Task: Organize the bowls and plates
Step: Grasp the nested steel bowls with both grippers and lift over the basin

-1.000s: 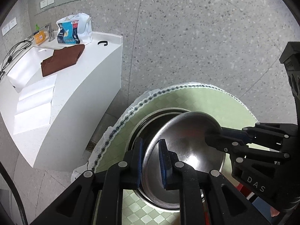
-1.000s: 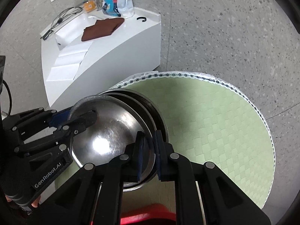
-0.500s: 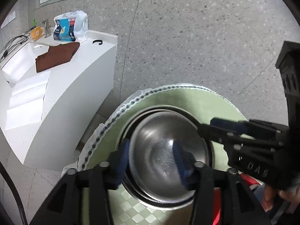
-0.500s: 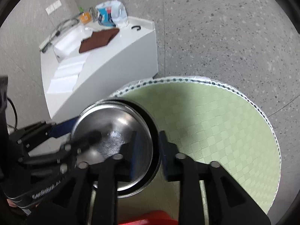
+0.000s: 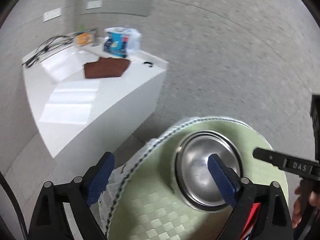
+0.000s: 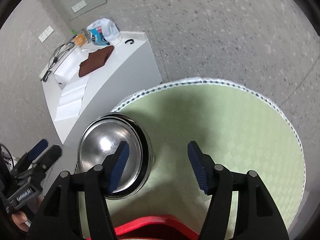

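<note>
The nested stack of shiny stainless-steel bowls (image 6: 114,158) sits near the edge of the round worktop covered in pale green checked cloth (image 6: 230,124). The left gripper (image 5: 160,178) is above it, fingers opening wide, nothing between them. The right gripper (image 6: 158,166) is likewise empty, its fingers opening beside the stack.

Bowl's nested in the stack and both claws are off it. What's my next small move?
Probably lift both claws clear. The top bowl sits nested in the steel stack on the green round table; the left claw and right claw are opening, with nothing gripped.
</note>
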`<state>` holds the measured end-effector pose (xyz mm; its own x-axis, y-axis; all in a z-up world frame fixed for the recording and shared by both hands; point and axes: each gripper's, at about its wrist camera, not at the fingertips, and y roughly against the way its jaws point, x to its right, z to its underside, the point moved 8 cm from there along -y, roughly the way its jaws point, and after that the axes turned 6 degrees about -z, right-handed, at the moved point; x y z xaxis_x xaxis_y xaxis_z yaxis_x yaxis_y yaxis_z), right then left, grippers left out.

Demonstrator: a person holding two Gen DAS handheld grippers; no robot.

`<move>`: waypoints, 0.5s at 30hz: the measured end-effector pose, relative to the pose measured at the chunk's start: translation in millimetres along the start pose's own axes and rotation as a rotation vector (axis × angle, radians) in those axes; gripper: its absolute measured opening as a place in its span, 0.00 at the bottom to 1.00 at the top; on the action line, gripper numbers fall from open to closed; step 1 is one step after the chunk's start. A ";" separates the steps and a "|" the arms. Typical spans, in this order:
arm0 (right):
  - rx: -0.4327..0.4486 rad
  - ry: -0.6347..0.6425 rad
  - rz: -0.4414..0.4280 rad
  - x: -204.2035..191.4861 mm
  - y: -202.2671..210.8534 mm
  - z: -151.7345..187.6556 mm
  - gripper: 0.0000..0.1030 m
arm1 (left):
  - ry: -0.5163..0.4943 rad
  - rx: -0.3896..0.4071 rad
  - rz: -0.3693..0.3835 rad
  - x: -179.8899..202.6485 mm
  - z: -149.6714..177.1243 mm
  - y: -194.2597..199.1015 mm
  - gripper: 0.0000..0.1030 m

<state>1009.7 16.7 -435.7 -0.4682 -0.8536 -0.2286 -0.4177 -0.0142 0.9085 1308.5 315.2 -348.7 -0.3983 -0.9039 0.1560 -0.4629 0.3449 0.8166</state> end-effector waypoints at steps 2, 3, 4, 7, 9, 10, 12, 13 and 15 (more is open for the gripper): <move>-0.018 -0.011 -0.008 0.3 -5.1 3.4 0.61 | 0.024 -0.044 0.012 -3.1 7.2 -7.0 0.92; -0.034 -0.020 -0.013 -0.6 -10.4 5.8 0.62 | 0.033 -0.066 0.013 -5.2 12.5 -11.0 0.92; -0.043 -0.025 -0.014 -0.6 -13.4 7.5 0.62 | 0.035 -0.079 0.015 -5.2 16.1 -13.6 0.92; -0.084 -0.045 -0.031 -2.8 -28.5 15.0 0.62 | 0.041 -0.115 0.024 -1.8 23.7 -23.9 0.92; -0.105 -0.049 -0.027 -3.9 -38.7 19.8 0.62 | 0.052 -0.137 0.038 3.9 21.7 -35.6 0.92; -0.112 -0.055 -0.027 -3.6 -42.3 21.3 0.62 | 0.056 -0.148 0.043 7.8 20.3 -42.7 0.92; -0.133 -0.069 -0.038 -4.8 -50.8 25.4 0.62 | 0.050 -0.161 0.052 14.1 20.8 -53.5 0.91; -0.141 -0.072 -0.037 -5.0 -53.6 27.3 0.62 | 0.045 -0.166 0.048 15.8 21.2 -58.1 0.88; -0.156 -0.073 -0.047 -5.8 -58.7 30.3 0.62 | 0.034 -0.183 0.062 20.3 23.2 -65.1 0.79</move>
<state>1013.3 38.2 -498.3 -0.5089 -0.8099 -0.2917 -0.3168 -0.1388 0.9383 1312.2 280.3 -411.6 -0.3929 -0.8914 0.2258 -0.2855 0.3516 0.8915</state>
